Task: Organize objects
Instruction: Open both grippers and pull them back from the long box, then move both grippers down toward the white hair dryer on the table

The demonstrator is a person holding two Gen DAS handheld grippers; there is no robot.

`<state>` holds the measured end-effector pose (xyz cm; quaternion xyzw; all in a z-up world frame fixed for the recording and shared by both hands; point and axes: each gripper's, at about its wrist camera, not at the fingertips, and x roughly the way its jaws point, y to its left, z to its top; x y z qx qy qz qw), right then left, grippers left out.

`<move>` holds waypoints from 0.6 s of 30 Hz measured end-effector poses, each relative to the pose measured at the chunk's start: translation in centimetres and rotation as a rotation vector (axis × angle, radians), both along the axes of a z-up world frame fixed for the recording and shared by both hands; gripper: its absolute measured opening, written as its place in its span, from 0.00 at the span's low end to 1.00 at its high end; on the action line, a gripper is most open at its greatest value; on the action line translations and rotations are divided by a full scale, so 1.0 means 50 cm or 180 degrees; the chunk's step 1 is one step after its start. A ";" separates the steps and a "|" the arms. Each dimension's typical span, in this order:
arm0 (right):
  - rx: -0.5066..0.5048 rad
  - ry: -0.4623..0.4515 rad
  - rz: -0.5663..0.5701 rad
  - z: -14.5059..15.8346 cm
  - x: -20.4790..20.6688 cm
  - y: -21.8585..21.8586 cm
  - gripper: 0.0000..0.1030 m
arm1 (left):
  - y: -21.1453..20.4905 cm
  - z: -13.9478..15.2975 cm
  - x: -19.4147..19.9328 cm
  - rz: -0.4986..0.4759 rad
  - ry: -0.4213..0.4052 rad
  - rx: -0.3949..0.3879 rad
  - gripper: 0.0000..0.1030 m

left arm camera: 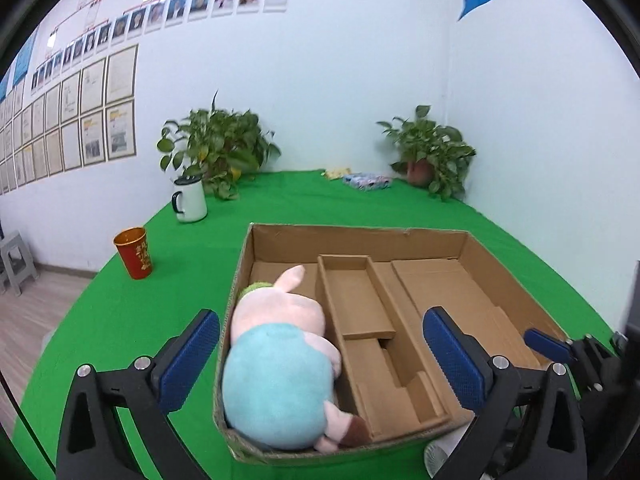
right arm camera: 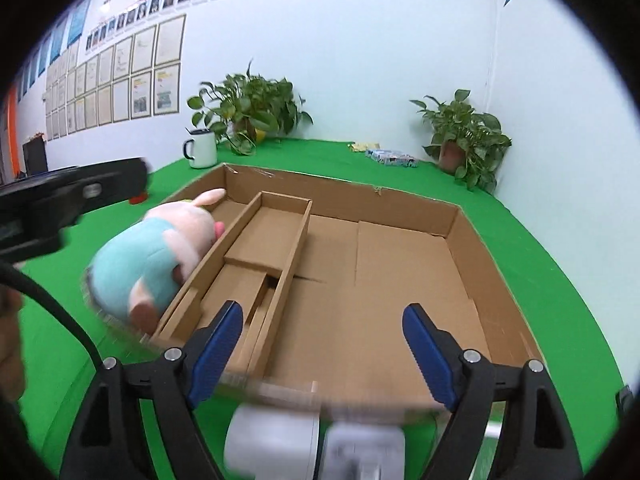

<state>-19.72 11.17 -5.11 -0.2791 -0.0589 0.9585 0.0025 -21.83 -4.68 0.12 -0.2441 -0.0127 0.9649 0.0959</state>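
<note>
You had the left gripper (left arm camera: pixel 320 344) spread wide with nothing between its blue pads (left arm camera: pixel 188 356), hanging over the near-left end of the box (left arm camera: pixel 360 236). The plush pig (left arm camera: pixel 280 360) lay in the box's leftmost compartment, at about 9 o'clock of the tray, head toward 12 and feet toward 6, pressed against the left wall and the narrow divider (left arm camera: pixel 360 320). Your right gripper (right arm camera: pixel 324 352) was also wide open and empty, poised above the box's near edge, with a blurred white object (right arm camera: pixel 276 440) just below it at 6 o'clock. From the right wrist, the pig (right arm camera: pixel 160 252) sat at 9 o'clock and the large right compartment (right arm camera: pixel 400 280) was bare cardboard. On the green cloth (left arm camera: pixel 120 320), a red cup (left arm camera: pixel 134 252) stood at 10 o'clock of the box, a white mug (left arm camera: pixel 190 200) at 11, and two potted plants (left arm camera: pixel 432 152) lined the far edge.
</note>
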 end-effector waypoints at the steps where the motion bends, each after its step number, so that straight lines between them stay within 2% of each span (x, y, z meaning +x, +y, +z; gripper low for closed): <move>1: -0.0026 -0.0004 -0.0011 0.000 0.015 0.004 0.80 | 0.001 -0.001 0.013 -0.0004 0.0023 0.0043 1.00; 5: -0.0129 -0.0073 -0.0093 -0.005 0.048 0.025 0.80 | 0.006 -0.001 0.064 -0.0056 0.0047 0.0231 1.00; 10: -0.0264 -0.0162 -0.0094 -0.024 0.091 0.042 0.80 | 0.029 -0.014 0.122 0.0022 0.0093 0.0113 1.00; 12: -0.0271 -0.0173 -0.0093 -0.030 0.106 0.046 0.80 | 0.039 -0.025 0.138 0.0023 0.0046 0.0088 1.00; 14: -0.0259 -0.0183 -0.0074 -0.035 0.119 0.049 0.80 | 0.046 -0.038 0.148 -0.0031 -0.0074 0.0157 1.00; 18: -0.0281 -0.0177 -0.0068 -0.036 0.134 0.060 0.80 | 0.059 -0.057 0.159 -0.0046 -0.0147 0.0215 0.99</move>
